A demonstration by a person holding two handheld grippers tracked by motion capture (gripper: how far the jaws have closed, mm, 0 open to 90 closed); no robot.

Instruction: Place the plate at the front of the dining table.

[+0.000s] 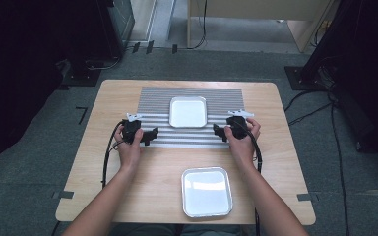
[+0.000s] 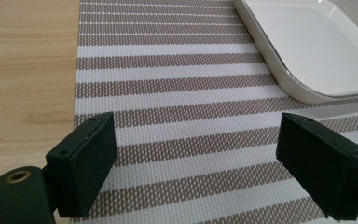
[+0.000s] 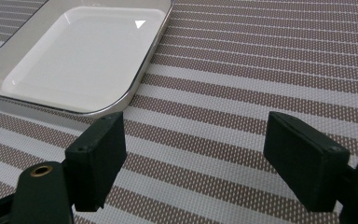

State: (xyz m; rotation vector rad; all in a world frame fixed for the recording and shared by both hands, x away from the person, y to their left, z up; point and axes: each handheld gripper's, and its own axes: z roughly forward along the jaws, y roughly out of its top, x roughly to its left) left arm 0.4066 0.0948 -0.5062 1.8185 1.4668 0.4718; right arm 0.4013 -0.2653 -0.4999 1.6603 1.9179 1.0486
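A white rectangular dish sits in the middle of a striped placemat. My left gripper rests at the mat's front left, jaws pointing right toward the dish. My right gripper is at the mat's front right, jaws pointing left. Both stand open with nothing between the jaws. In the left gripper view the gripper hovers over the mat with the dish at upper right. In the right gripper view the gripper is over the mat, the dish at upper left.
A second tray, metal-rimmed and white inside, lies near the front edge of the wooden table. Bare wood lies left of the mat. Cables trail from both grippers. Dark equipment and floor cables surround the table.
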